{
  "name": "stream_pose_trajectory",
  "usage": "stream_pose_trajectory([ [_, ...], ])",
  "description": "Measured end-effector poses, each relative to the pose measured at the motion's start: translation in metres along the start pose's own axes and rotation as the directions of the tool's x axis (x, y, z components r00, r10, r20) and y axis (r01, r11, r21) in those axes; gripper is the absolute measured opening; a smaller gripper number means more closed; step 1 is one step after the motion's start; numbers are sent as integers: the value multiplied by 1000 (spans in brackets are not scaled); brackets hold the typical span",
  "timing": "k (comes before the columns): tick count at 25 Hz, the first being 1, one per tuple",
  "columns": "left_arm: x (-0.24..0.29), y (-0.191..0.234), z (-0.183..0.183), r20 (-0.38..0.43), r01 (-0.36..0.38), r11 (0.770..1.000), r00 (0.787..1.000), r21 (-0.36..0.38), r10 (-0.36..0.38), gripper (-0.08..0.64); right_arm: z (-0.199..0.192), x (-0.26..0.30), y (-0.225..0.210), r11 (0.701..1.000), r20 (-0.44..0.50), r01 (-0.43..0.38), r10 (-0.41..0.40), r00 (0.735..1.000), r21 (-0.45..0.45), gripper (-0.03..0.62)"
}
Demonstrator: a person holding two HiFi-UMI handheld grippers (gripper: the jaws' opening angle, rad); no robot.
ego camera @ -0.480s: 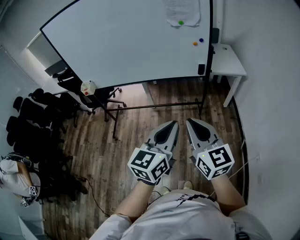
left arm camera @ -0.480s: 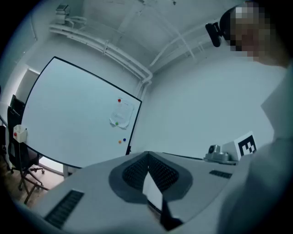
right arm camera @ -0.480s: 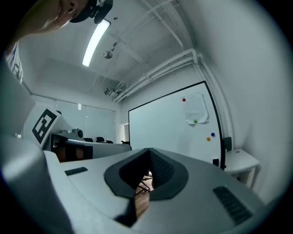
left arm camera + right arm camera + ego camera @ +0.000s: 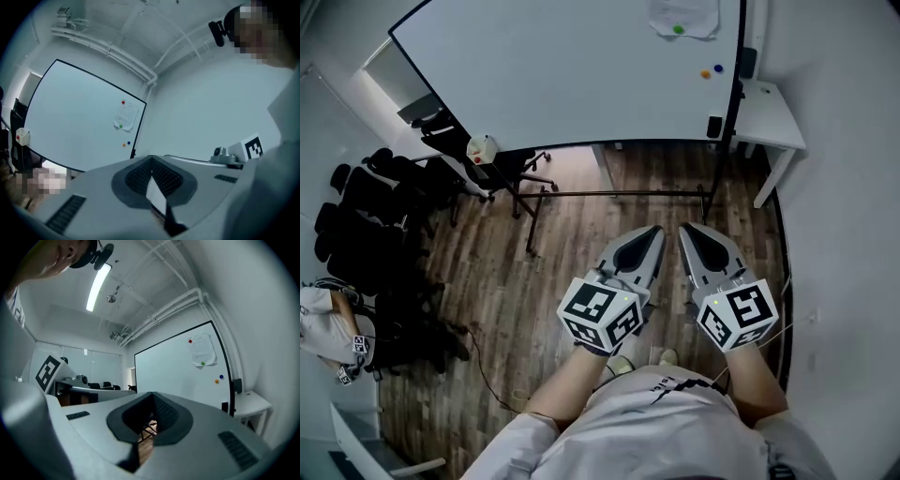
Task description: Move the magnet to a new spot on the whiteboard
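Well ahead of the right hand-held gripper [image 4: 686, 229], the head view's top edge cuts off the large white whiteboard [image 4: 562, 66] and the white paper sheet [image 4: 684, 17] on it. Its print is too small to read. The small green round magnet [image 4: 678, 29], orange round magnet [image 4: 705, 73] and blue round magnet [image 4: 717, 68] show only as dots.

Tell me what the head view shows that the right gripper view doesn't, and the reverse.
Head view only: the marker cube on the right gripper, the wearer's forearms and a second person at the left edge. Right gripper view only: the ceiling light and a red magnet high on the whiteboard. Both: the whiteboard, its green magnet, orange magnet and blue magnet, and the white table.
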State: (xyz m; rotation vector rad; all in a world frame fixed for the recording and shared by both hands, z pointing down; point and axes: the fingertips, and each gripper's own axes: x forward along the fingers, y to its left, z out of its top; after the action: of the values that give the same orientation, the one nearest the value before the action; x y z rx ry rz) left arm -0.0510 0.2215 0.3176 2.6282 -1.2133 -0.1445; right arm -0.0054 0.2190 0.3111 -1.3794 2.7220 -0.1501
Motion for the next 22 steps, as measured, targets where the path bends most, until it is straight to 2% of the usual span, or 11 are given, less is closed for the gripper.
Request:
stream_pose_trajectory([
  [8, 5, 11, 4, 15, -42, 999, 999, 9, 42, 9, 9, -8, -19, 1000, 28, 6, -6, 1000, 6, 14],
  [17, 29, -12, -14, -1, -46, 999, 999, 18, 46, 9, 6, -20, -46, 1000, 40, -10, 9, 999, 30, 14],
  [22, 40, -9, -10, 1, -55, 998, 998, 24, 55, 9, 7, -15, -55, 999, 45, -19, 17, 999, 43, 14],
])
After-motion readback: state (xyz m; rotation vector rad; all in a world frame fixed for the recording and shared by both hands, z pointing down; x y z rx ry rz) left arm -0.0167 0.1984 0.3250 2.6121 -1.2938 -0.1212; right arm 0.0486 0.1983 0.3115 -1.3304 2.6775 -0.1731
